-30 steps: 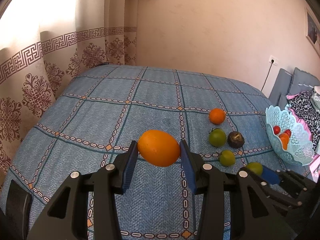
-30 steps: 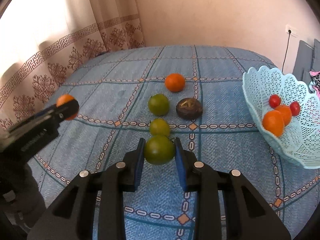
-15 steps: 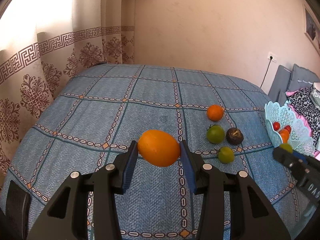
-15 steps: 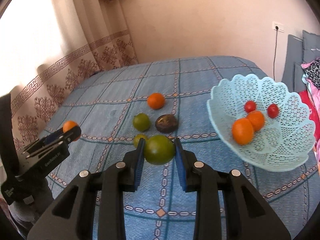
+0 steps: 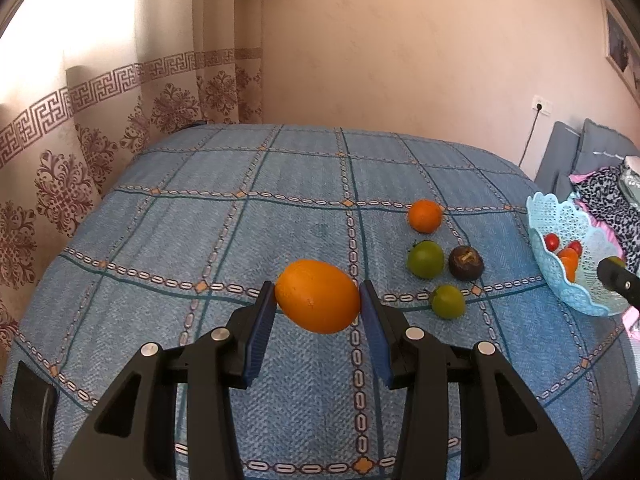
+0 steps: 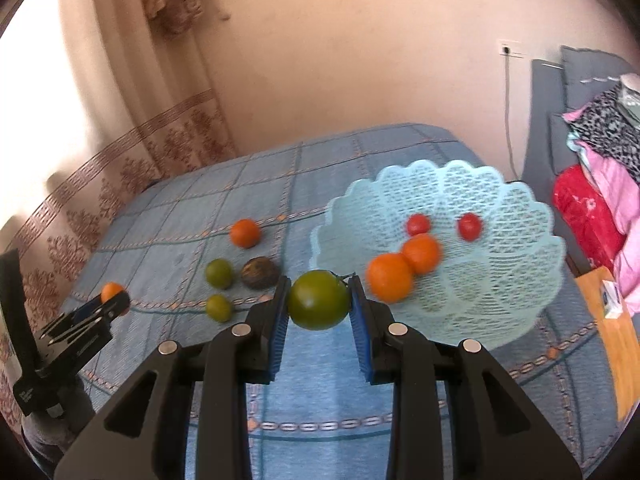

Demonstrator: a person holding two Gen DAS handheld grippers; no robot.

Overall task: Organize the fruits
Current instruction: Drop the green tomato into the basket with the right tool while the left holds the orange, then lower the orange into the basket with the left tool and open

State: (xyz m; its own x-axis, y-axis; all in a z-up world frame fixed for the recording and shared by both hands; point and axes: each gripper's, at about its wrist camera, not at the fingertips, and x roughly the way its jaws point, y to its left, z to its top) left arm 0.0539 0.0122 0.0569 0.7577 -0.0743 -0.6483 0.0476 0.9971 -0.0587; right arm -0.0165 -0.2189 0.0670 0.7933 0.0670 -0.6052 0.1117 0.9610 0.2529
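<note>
While both grippers hang above the blue checked bedspread (image 5: 208,220), each grips one fruit: the left gripper (image 5: 318,308) is clamped on a large orange (image 5: 318,296), and the right gripper (image 6: 319,306) is clamped on a green tomato (image 6: 319,300), held just at the near rim of the pale blue basket (image 6: 500,200).

Fruit count on the bedspread: four.
- One small orange (image 5: 425,215), at 12 o'clock in the cluster.
- Two green fruits, the larger (image 5: 425,259) at 9 o'clock and the smaller (image 5: 448,301) at 6 o'clock.
- One dark brown fruit (image 5: 465,263), at 3 o'clock, just beside the larger green one.

Fruit count in the basket: four.
- Two oranges (image 6: 390,278), touching.
- Two small red tomatoes (image 6: 418,224), apart from each other, at 12 o'clock from the oranges.

View differences: the right wrist view shows the full basket interior and the left gripper from the side at 9 o'clock; the left wrist view shows only the basket's side wall and the tip of the right gripper at 3 o'clock. Only the left wrist view shows a framed picture (image 5: 618,44) on the wall.
</note>
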